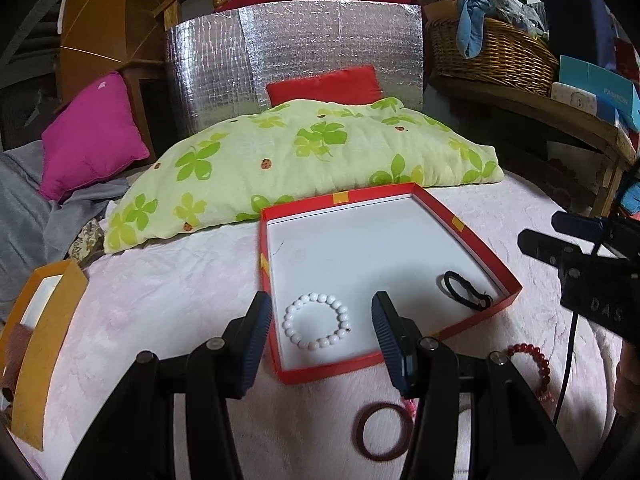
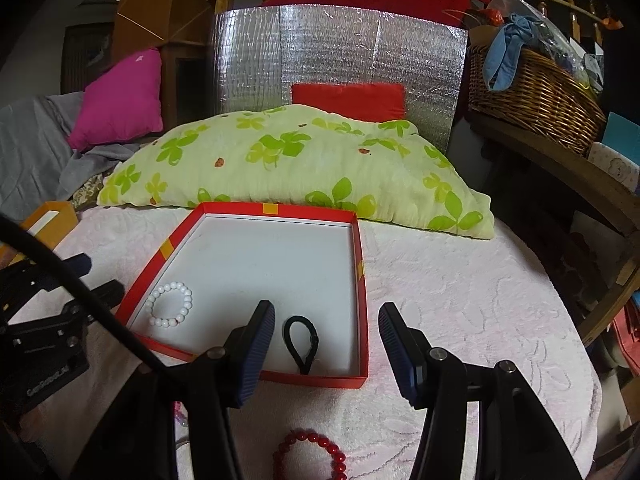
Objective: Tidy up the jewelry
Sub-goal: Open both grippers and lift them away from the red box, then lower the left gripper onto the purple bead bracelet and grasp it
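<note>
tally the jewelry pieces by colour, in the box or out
white: 1, bead bracelet in the red box
black: 1, cord loop in the box
red: 1, bead bracelet on the blanket
dark red: 1, plain ring band on the blanket
total: 4

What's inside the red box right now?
Two pieces lie on the red box's white floor: a white bead bracelet and a black loop. The right tool's finger hides part of the floor.
</note>
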`<state>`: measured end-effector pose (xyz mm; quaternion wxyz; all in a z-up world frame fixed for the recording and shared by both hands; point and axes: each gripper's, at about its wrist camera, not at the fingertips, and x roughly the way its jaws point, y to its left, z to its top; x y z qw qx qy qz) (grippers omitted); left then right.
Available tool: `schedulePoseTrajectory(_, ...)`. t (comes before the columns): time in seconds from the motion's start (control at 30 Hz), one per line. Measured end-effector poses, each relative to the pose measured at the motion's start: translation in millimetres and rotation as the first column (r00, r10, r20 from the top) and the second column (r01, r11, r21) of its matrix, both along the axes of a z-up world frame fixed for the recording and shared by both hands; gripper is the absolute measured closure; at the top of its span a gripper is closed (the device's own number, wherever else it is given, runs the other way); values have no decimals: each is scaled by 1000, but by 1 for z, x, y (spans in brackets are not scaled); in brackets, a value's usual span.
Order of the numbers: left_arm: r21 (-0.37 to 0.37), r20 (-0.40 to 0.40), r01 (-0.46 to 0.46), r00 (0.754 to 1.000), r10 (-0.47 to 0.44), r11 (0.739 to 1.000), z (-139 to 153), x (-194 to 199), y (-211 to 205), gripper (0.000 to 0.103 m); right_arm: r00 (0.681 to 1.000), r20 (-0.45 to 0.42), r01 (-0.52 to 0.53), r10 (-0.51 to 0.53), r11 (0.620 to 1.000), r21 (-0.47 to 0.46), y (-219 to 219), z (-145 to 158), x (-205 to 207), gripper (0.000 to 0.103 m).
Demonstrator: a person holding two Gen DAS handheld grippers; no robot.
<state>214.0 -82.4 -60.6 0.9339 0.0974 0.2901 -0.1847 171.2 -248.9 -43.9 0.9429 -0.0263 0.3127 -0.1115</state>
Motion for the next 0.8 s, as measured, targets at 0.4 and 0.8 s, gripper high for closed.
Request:
schedulePoseTrajectory(0.4,19,-79,-54,995,55,998,-22,-59,41,50,1000,-29,10,-11,1000,-24,11,2,-34,45)
schedulePoseTrajectory(0.8,-4,-176,91,980,-90,996,-51,-112,39,41,978,-162,-88,128,969,232,-28,-44,-119,39)
